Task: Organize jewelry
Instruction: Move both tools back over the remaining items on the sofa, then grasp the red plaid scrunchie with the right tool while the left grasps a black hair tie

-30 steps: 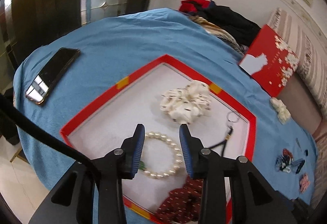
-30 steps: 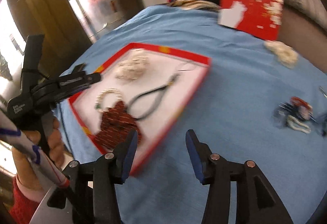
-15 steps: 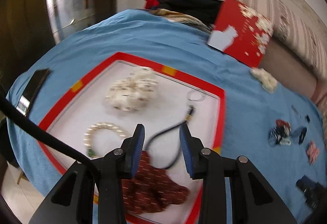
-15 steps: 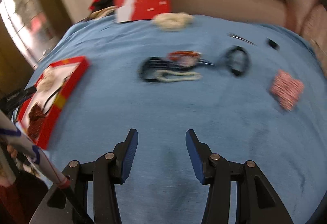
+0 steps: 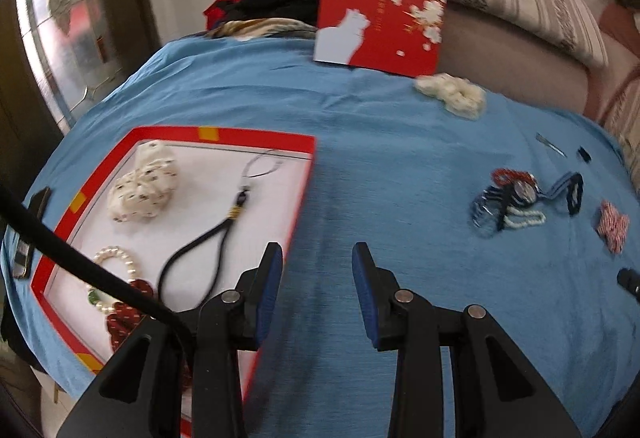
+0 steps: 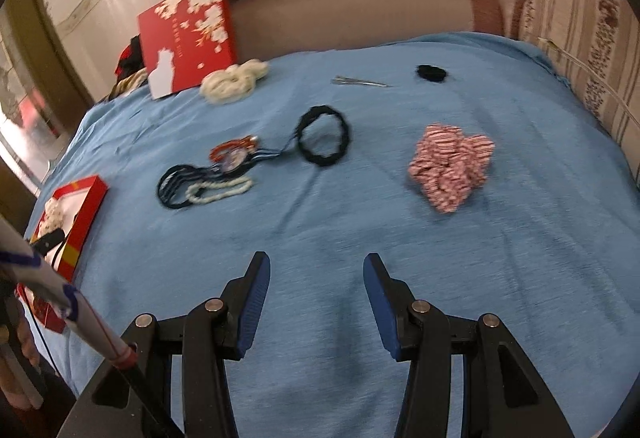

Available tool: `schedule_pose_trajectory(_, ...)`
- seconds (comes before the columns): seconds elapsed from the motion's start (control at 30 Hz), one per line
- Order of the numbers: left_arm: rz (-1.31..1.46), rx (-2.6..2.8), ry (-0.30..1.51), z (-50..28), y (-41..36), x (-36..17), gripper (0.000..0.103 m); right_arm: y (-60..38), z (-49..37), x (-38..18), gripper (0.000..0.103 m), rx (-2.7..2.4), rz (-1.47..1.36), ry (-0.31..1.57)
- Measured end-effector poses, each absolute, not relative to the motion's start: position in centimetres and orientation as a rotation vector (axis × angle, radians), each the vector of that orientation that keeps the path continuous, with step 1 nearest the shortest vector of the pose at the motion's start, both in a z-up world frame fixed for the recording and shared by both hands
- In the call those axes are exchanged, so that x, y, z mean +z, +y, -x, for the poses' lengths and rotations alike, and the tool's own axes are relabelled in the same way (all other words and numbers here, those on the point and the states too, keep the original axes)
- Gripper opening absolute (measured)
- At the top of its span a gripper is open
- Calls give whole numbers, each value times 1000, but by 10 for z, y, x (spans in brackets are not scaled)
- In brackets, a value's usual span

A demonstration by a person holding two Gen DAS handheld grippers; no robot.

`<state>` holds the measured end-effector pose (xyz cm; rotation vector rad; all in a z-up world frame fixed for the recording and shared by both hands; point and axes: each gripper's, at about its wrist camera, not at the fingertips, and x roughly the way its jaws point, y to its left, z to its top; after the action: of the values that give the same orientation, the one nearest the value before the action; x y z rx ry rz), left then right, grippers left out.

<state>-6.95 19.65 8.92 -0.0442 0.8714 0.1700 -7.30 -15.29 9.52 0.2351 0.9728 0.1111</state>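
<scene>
- Nearest in the right wrist view, the right tool [image 6: 316, 280] hangs above bare blue cloth [image 6: 320, 238] with its blue pads spread wide and nothing between them
- The left tool [image 5: 317, 270] is likewise wide apart and holds nothing; one pad sits over the near edge of the red tray [image 5: 296, 198], the other over the cloth
- Inside the tray lie a pearl bracelet [image 5: 116, 258], a dark red scrunchie [image 5: 128, 314], a black cord with a key ring [image 5: 212, 238] and a spotted cream scrunchie [image 5: 144, 186], so part of the sorting looks done
- Judging from this, the step in hand is the reach for the next loose piece (neither tool is close to one yet)
- Farther out on the cloth, well apart from the tray, sit a tangle of bracelets [image 6: 208, 174], a black hair tie [image 6: 324, 136] touching its strands, and a red-and-white striped scrunchie [image 6: 450, 166] off to the right
- Beyond those lie a metal hair clip [image 6: 360, 81], a small black band [image 6: 431, 72] and a cream scrunchie [image 6: 234, 78] just in front of a red box lid [image 6: 188, 34]
- The next move likely calls for the right tool to travel forward and down over one piece; the striped scrunchie is bulky and soft and should take a pinch easily, while the tangle may drag its neighbours along
</scene>
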Motion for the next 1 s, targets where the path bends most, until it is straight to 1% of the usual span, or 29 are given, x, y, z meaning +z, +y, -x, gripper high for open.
schedule_pose_trajectory(0.33, -48, 147, 902, 61, 161, 76, 35, -199, 52, 103, 53, 28, -293, 910)
schedule_pose_trajectory(0.6, -27, 114, 919, 62, 156, 72, 35, -245, 40, 104, 53, -92, -344, 836)
schedule_pose_trajectory(0.7, 8, 65, 924, 62, 151, 78, 35, -263, 40, 97, 53, -128, -376, 842)
schedule_pose_trajectory(0.87, -12, -57, 941, 47, 115, 87, 35, -284, 33, 90, 56, -123, -459, 853)
schedule_pose_trajectory(1.0, -31, -187, 959, 29, 64, 90, 35, -280, 25, 82, 57, -76, -452, 879)
